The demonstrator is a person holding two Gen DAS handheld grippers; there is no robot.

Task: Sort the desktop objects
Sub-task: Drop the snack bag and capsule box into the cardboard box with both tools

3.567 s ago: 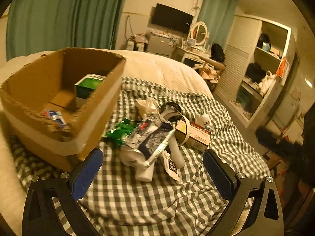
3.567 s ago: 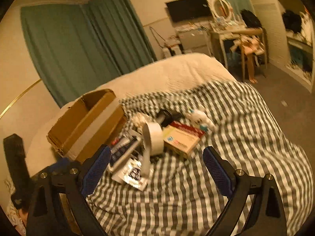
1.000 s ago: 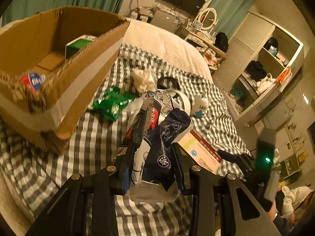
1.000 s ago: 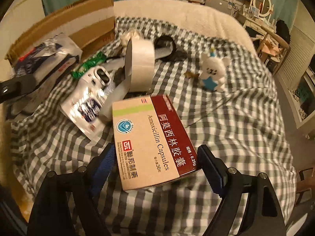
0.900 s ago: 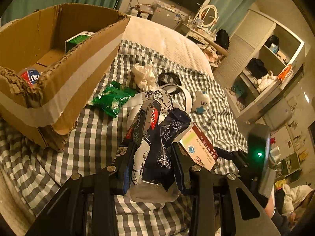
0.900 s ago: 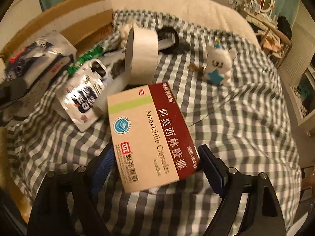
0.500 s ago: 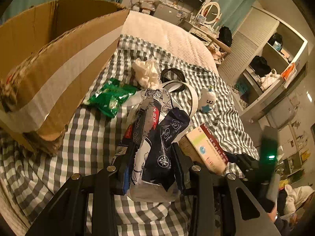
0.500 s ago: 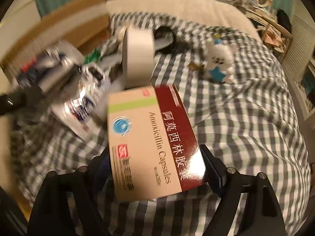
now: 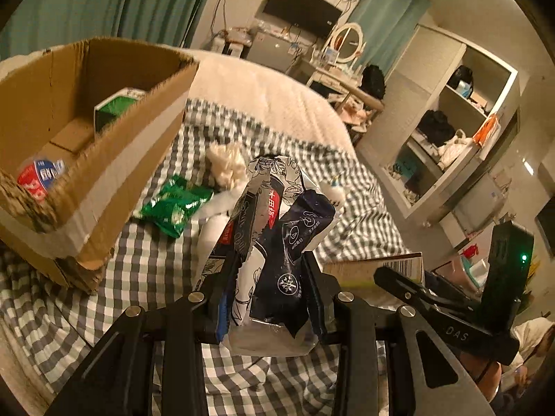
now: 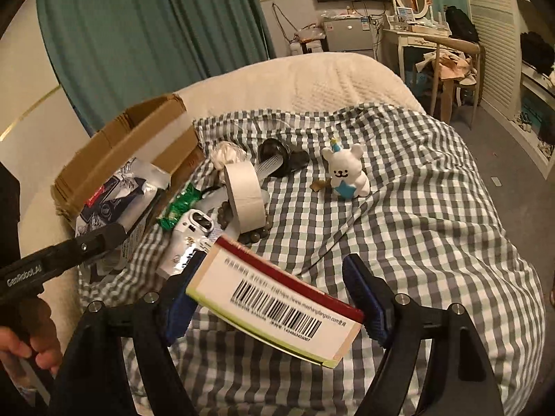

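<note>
Sorting was judged partly done: two items were seen in the cardboard box (image 9: 104, 145) at ten o'clock, the left claw (image 9: 269, 298) clamped on foil packets (image 9: 277, 228), the right claw (image 10: 274, 298) clamped on a medicine carton (image 10: 277, 298), while tape roll (image 10: 244, 197), bear figurine (image 10: 347, 173) and green sachet (image 9: 173, 204) lay unsorted on the bed (image 10: 433, 208).

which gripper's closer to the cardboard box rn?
Left. The left gripper, shut on the foil pouch, sits just beside the cardboard box; the right gripper, holding the medicine box, is farther out.

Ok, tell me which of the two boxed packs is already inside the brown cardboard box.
The green-and-white carton; the red-edged barcode medicine box is clamped in the right gripper.
</note>
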